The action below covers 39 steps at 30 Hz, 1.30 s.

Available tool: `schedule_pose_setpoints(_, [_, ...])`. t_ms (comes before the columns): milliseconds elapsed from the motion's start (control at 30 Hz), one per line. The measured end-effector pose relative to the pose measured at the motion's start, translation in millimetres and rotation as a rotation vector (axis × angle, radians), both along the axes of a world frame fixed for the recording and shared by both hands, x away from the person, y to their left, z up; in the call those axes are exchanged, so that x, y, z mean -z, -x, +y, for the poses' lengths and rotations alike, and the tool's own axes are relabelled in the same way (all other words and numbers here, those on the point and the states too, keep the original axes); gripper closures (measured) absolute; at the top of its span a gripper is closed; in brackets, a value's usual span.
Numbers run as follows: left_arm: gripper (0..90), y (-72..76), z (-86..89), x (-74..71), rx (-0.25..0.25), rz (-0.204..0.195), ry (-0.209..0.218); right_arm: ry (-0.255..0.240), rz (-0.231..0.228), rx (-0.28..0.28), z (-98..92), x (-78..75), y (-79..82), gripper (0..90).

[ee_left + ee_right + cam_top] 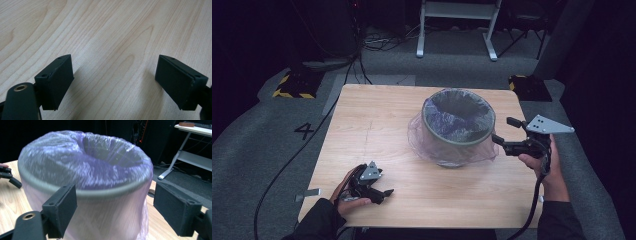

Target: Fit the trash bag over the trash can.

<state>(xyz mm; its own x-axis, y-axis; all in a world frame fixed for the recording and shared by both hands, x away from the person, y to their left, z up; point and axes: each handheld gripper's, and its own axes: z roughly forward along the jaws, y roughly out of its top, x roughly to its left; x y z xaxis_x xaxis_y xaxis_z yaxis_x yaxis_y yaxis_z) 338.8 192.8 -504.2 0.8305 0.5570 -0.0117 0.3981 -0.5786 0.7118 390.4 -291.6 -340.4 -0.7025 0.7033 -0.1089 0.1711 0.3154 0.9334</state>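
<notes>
The bin (458, 131), lined with a translucent purple bag (432, 142), stood slightly right of centre on the wooden table (377, 130). The right gripper (504, 131) was at the bin's 3 o'clock side, level with its rim, jaws spread and gripping nothing; in the right gripper view the bag-covered rim (82, 191) sat just beyond the jaws. The left gripper (382, 195) rested near the table's 7 o'clock edge, well apart from the bin, jaws spread over bare wood.
</notes>
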Motion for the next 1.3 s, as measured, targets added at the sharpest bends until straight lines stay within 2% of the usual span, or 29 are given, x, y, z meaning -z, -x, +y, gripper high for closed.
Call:
schedule_pose_setpoints(233, [14.5, -0.2, 0.0, 0.1, 0.002, 0.0, 0.001, -0.001, 0.006, -0.005, 13.6, -13.8, -11.9, 18.9])
schedule_pose_setpoints(433, [14.5, -0.6, 0.2, 0.0, 0.006, -0.001, 0.0, 0.019, 0.022, -0.006, 31.5, -26.8, -24.3, 18.2])
schedule_pose_setpoints(667, [14.5, -0.9, 0.3, 0.0, 0.009, -0.001, -0.001, 0.061, 0.043, -0.021, 52.0, -28.6, -38.2, 18.2])
schedule_pose_setpoints(800, [14.6, -0.9, 0.3, 0.0, 0.01, -0.001, -0.001, 0.06, 0.06, -0.045, 63.6, -28.6, -45.3, 18.2])
schedule_pose_setpoints(933, [14.6, -0.8, 0.3, 0.0, 0.01, -0.001, -0.001, 0.093, 0.091, -0.046, 75.6, -26.7, -52.3, 18.4])
schedule_pose_setpoints(1133, [14.6, -0.7, 0.3, 0.0, 0.009, -0.002, -0.001, 0.176, 0.136, -0.036, 90.0, -22.1, -59.7, 18.4])
schedule_pose_setpoints(1300, [14.7, -0.7, 0.3, 0.0, 0.008, -0.002, -0.001, 0.209, 0.17, -0.029, 96.2, -17.9, -63.6, 18.5])
